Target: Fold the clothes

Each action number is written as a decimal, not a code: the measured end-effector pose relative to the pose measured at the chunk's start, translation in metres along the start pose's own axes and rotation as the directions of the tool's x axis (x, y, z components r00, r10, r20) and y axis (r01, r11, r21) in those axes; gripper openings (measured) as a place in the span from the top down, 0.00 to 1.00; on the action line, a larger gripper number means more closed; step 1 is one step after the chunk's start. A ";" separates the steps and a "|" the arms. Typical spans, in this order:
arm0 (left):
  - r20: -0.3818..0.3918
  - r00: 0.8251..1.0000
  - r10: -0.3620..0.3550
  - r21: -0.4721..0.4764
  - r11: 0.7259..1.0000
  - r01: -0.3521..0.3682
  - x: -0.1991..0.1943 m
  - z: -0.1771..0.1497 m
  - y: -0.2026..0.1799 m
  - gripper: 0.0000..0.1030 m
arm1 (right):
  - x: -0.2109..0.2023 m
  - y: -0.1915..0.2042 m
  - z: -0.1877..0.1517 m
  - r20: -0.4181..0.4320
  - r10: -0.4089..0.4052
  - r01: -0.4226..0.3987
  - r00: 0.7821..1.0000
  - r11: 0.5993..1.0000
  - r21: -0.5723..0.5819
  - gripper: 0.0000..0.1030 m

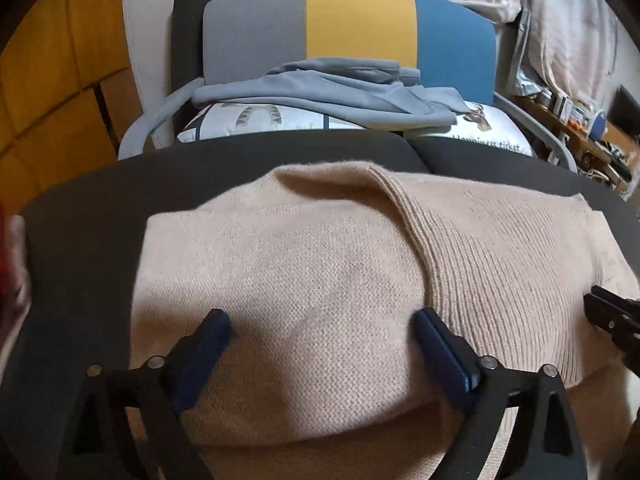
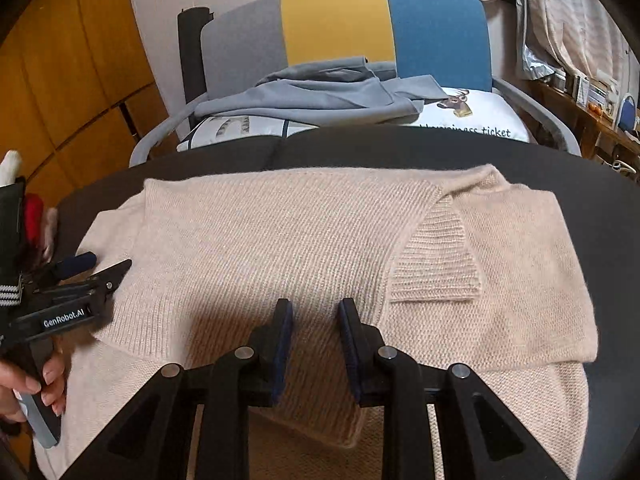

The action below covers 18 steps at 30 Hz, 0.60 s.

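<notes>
Dark tabletop [image 2: 600,240] fills mid-frame, a striped chair [image 2: 340,20] at top; beige sweater [image 2: 280,248] lies centre, sleeves folded in. Left gripper [image 1: 320,330] gapes wide, empty, over its lower middle; right gripper [image 2: 314,316] stands part-open, holding nothing. Likely between folds: next, grasp the near hem and carry it up-frame.

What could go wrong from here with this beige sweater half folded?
1. The beige sweater hangs over the near edge of the dark table; a tug could slide it off.
2. The folded-in sleeve lies loose and could flip open.
3. The right gripper, jaws narrowly apart above the knit, may snag only the top layer.
</notes>
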State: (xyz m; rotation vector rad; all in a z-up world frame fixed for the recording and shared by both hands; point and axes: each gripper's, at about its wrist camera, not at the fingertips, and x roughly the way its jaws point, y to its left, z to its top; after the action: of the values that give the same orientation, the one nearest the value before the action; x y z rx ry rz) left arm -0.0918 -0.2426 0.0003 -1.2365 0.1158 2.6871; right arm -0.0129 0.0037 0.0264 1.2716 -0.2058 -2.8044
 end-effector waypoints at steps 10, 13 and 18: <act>-0.009 1.000 0.014 0.038 0.999 -0.014 0.014 0.041 0.013 0.15 | 0.033 0.000 0.047 0.000 -0.006 0.006 1.000 0.999 0.046 0.76; 0.013 1.000 -0.019 0.044 0.999 0.019 -0.026 0.016 0.011 0.21 | -0.002 0.015 0.032 0.025 0.031 -0.032 0.999 0.997 0.065 0.77; -0.010 0.998 -0.058 0.077 0.995 0.059 -0.069 -0.051 -0.002 0.20 | -0.030 0.036 -0.025 -0.084 0.047 -0.043 0.995 0.998 0.048 0.77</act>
State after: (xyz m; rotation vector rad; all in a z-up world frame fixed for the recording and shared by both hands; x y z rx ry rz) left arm -0.0093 -0.2576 0.0199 -1.2087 0.1794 2.6024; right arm 0.0261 -0.0308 0.0377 1.3745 -0.2932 -2.7164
